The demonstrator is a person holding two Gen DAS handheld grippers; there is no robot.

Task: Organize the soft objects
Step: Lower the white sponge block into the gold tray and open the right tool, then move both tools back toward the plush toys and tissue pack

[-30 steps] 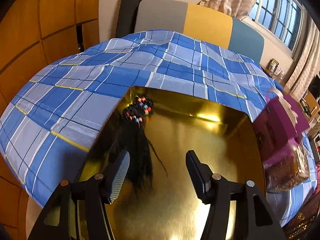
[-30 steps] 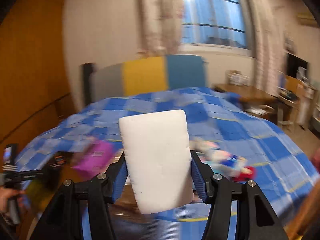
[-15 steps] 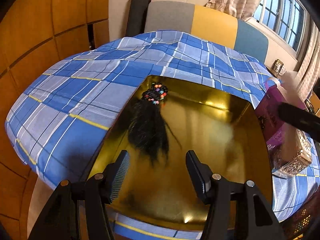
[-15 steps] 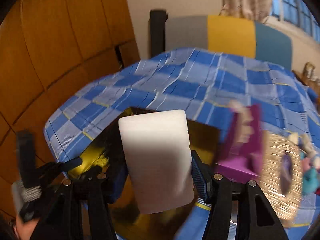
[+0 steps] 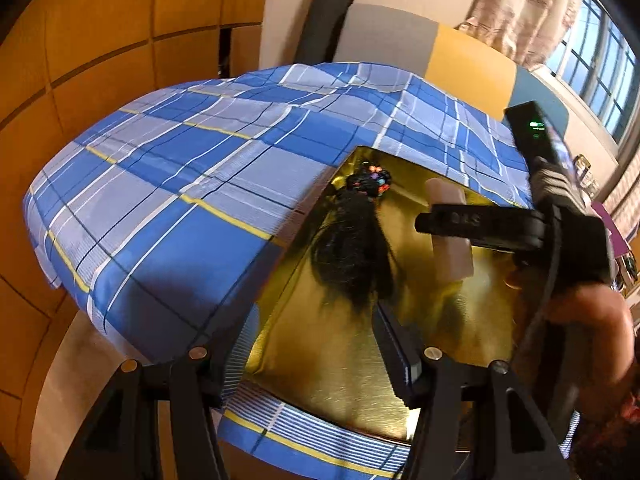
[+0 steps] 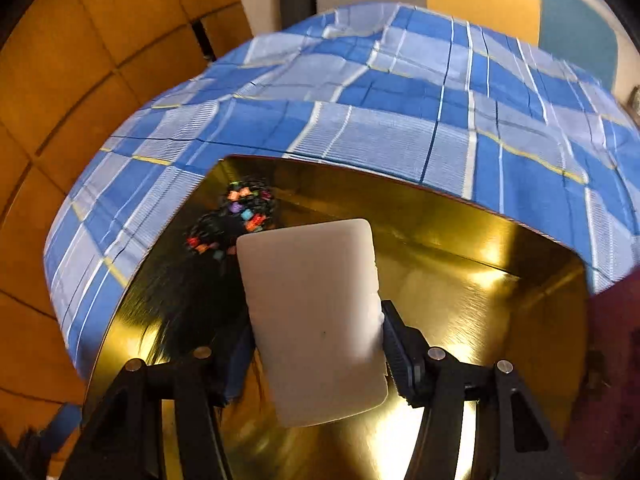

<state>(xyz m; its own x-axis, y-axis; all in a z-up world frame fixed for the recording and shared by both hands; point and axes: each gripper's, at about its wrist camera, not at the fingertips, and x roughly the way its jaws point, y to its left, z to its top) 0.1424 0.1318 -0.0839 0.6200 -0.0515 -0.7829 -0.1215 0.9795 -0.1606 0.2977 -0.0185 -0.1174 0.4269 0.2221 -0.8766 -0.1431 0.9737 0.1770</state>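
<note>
A white foam block (image 6: 316, 320) sits upright between the pads of my right gripper (image 6: 316, 348), which is shut on it and hangs over the shiny gold tray (image 6: 460, 280). In the tray's far left corner lies a black hairpiece with coloured beads (image 6: 244, 208). The left wrist view shows the same hairpiece (image 5: 352, 248), the foam block (image 5: 452, 248) low over the tray (image 5: 320, 368), and a hand (image 5: 592, 320) holding the right tool. My left gripper (image 5: 316, 360) stands open over the tray's near left edge with nothing between its fingers.
The tray lies on a bed with a blue plaid sheet (image 5: 180, 184). Orange wood panels (image 5: 100, 40) line the wall at left. A grey, yellow and blue headboard (image 5: 460, 60) stands behind. A purple box (image 5: 610, 228) shows at the tray's right edge.
My right gripper swung down from over the bed to above the tray, still holding the foam block, and came into the left wrist view. My left gripper drifted toward the tray's left edge.
</note>
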